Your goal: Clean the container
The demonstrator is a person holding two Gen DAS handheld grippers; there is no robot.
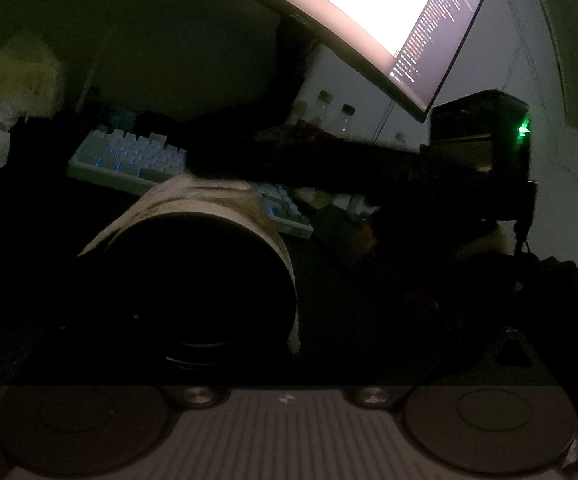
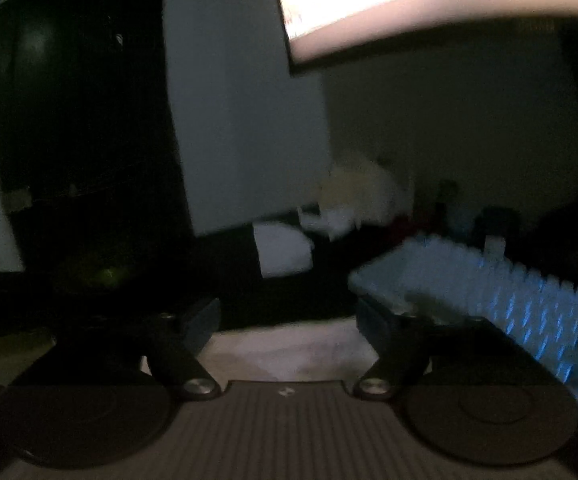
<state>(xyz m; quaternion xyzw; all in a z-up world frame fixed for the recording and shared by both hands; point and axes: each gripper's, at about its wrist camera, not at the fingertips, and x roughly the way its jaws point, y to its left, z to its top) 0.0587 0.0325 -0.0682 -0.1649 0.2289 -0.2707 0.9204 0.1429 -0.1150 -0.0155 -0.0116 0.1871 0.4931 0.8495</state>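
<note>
The container (image 1: 205, 264), a dark cylinder with a pale cloth (image 1: 209, 196) draped over its far rim, fills the left view from centre toward 7 o'clock, in front of the lit keyboard (image 1: 129, 156). Wiping looks under way; how clean it is I cannot tell. The left tool's fingers are lost in darkness. The right tool (image 2: 287, 320) is open, empty, pointing at 12 o'clock over the table (image 2: 285, 348).

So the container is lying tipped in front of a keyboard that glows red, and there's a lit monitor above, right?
Not quite: the keyboard glows blue, not red, as the left wrist view shows. The container does lie tipped in front of it, with the lit monitor above.
</note>
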